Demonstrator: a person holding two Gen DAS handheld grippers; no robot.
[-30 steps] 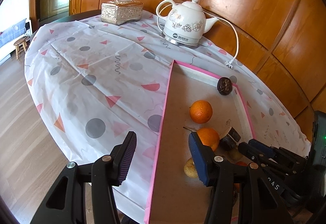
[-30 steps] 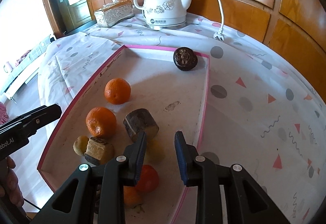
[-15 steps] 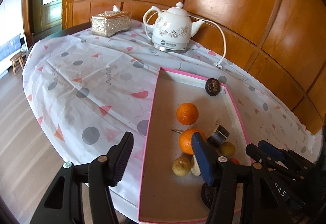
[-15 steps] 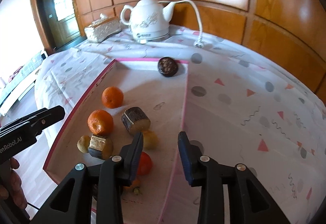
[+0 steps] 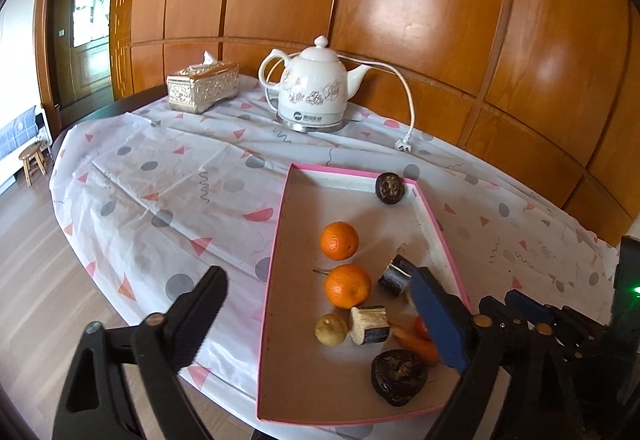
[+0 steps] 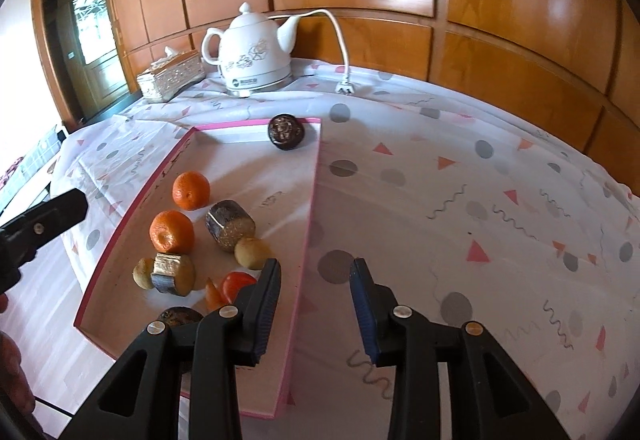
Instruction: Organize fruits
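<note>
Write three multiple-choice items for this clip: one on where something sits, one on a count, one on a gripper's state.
1. Where is the far dark round fruit?
A. on the tablecloth beside the kettle
B. in the pink-edged tray's far corner
C. between the right gripper's fingers

2. How many round oranges lie in the tray?
A. two
B. four
C. none

3. How is the right gripper?
A. shut on an orange
B. shut on nothing
C. open, holding nothing

Answers: 1 B, it rests against the tray's far wall; 2 A, one orange and another side by side; 3 C, its fingers stand apart astride the tray's edge.
</note>
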